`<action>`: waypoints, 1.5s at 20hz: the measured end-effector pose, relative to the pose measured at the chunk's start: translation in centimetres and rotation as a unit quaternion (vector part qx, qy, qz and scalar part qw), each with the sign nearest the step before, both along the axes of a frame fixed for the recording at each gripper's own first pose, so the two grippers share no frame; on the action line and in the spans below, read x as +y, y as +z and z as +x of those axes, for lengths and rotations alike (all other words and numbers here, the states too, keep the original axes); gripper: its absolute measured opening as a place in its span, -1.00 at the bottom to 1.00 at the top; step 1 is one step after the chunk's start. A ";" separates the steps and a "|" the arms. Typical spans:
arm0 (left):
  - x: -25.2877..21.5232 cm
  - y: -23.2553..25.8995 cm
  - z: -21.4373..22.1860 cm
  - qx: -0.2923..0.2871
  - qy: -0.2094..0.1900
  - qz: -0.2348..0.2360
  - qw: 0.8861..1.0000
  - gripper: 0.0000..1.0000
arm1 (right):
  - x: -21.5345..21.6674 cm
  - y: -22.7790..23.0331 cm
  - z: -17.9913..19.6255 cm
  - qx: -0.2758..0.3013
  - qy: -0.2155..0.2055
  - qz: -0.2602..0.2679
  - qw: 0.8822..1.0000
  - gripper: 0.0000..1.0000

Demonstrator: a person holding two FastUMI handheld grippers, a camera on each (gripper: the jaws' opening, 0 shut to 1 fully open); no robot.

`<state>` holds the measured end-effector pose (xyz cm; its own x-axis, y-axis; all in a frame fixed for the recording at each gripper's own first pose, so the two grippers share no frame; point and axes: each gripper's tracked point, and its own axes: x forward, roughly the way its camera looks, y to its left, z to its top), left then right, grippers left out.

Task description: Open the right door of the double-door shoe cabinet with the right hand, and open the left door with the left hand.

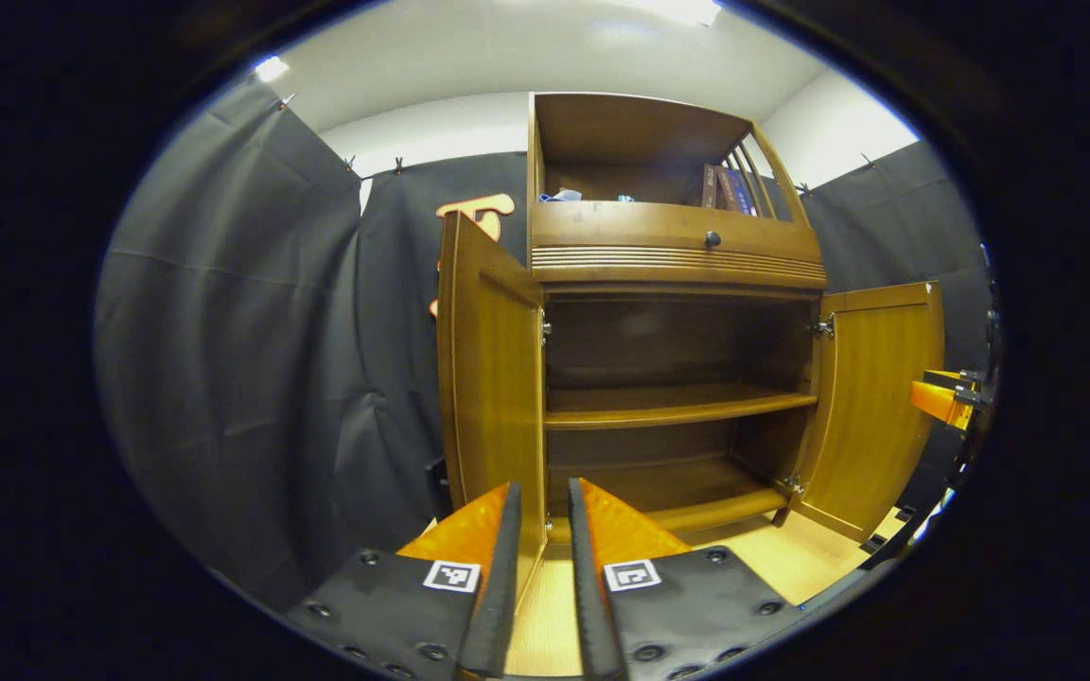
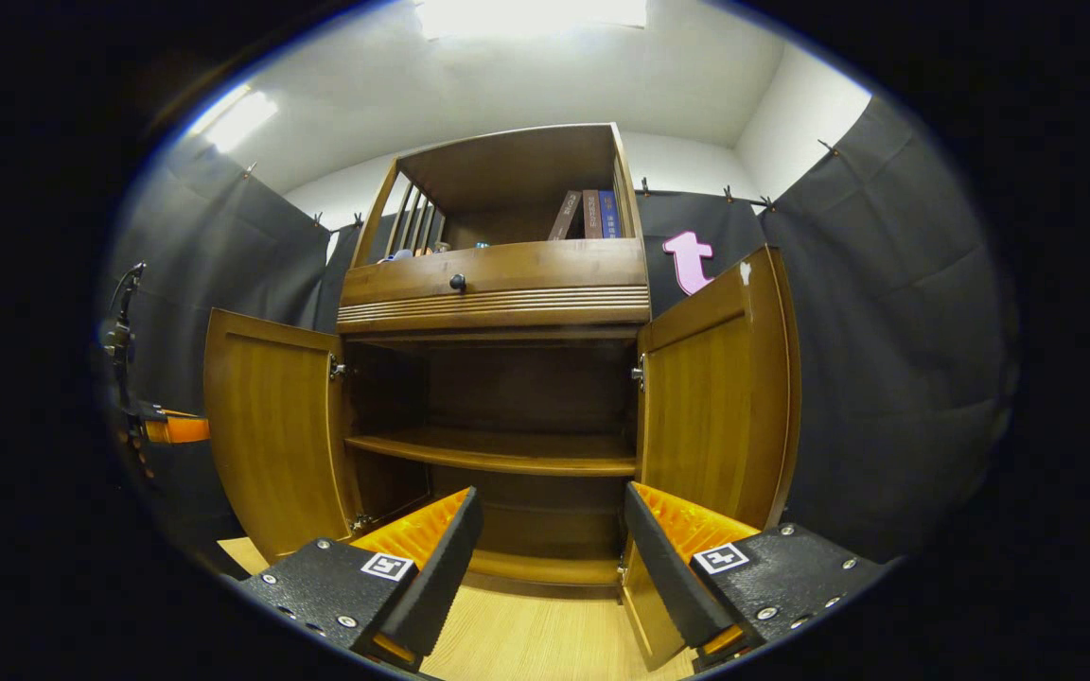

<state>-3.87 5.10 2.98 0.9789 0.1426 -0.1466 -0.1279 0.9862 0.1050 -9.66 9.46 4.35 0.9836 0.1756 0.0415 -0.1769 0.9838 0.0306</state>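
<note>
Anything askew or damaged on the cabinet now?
Nothing stands out. Left door and right door both hang swung open on their hinges, shelf level and bare, books up top, one leaning. A pale speck marks the right door's top corner.

The shoe cabinet (image 2: 493,284) stands on a pale wooden floor (image 2: 526,643), its inner shelf (image 2: 498,452) bare.

My left gripper (image 1: 545,530) has its fingers a narrow gap apart. My right gripper (image 2: 545,553) is spread wide, gripping nothing.
</note>
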 end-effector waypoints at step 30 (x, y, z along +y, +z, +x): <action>-4.1 5.8 0.8 -0.057 0.000 0.019 0.998 0.97 | -3.2 3.2 0.1 -0.025 -0.009 -0.006 1.000 0.83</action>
